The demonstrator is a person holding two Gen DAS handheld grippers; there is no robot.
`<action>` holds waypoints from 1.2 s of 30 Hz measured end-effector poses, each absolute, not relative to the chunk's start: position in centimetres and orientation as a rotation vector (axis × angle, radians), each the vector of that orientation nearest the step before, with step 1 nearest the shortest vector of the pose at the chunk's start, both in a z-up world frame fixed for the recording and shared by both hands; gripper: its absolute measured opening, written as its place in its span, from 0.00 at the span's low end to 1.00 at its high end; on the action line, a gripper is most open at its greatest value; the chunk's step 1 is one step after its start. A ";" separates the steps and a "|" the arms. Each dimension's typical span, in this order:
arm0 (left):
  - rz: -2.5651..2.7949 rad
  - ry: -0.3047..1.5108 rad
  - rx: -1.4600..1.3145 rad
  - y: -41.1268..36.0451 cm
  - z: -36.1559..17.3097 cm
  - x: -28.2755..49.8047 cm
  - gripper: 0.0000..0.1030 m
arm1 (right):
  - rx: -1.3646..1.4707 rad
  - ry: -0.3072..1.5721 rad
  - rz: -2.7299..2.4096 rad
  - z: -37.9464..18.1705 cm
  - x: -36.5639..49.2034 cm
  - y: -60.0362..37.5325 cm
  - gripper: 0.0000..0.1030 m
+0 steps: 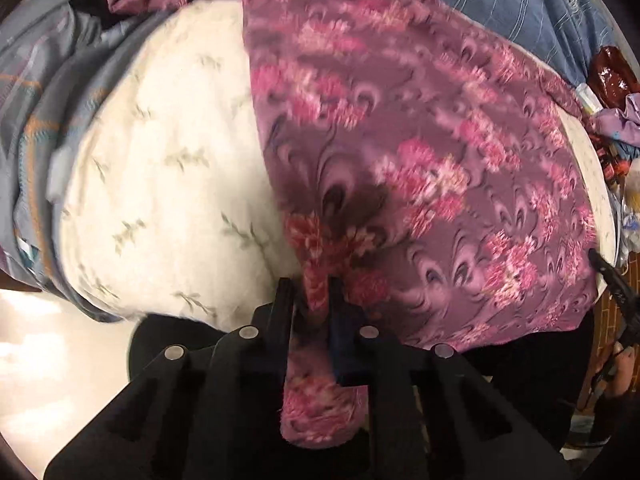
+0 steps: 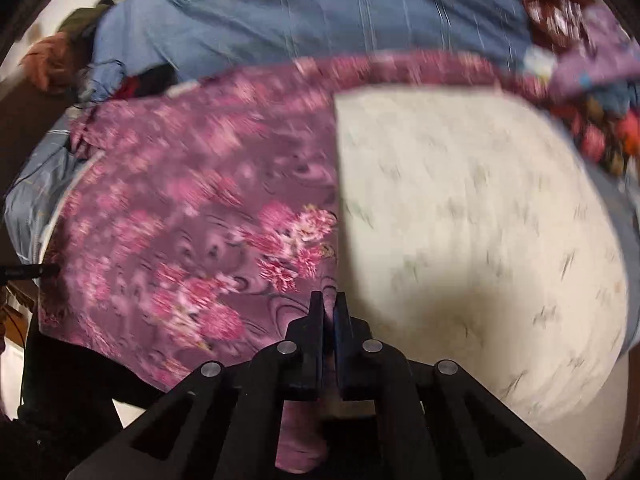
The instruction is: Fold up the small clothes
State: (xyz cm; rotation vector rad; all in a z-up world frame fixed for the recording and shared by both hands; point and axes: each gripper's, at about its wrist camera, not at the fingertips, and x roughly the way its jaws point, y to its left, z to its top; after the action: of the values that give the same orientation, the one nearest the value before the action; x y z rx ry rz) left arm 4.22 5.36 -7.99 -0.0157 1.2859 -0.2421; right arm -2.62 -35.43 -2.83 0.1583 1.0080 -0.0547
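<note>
Evidently the grasping step: in the left wrist view, the left tool [image 1: 310, 292] was clenched on the near edge of the purple, pink-flowered cloth garment [image 1: 420, 140] lying on the cream leaf-print table [image 1: 160, 160]. In the right wrist view, the right tool [image 2: 329, 306] pinched its near corner. Next: lift both together, fold away. Blue striped shirt [image 2: 300, 12] crowded the far side.
</note>
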 end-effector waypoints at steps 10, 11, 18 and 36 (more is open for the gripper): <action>-0.266 1.171 -0.018 6.1 -2.5 8.1 0.60 | 0.389 0.894 -0.019 1.4 1.4 -39.1 0.39; -0.253 1.155 -0.022 6.0 -2.2 9.4 0.60 | 0.412 0.872 -0.032 1.9 2.4 -39.9 0.44; -0.218 1.126 -0.084 5.6 -1.0 21.5 0.69 | 0.354 0.808 0.041 6.5 17.6 -40.9 0.64; -0.255 1.219 -0.345 8.0 -5.0 31.4 0.75 | -0.236 1.120 0.284 -2.7 39.6 -30.1 0.04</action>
State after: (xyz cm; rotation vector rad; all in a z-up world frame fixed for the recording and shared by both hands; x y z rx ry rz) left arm 31.38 8.01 -5.04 -0.3451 1.2185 -0.2547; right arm 39.56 -30.11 -2.75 -0.2359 1.1200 0.2839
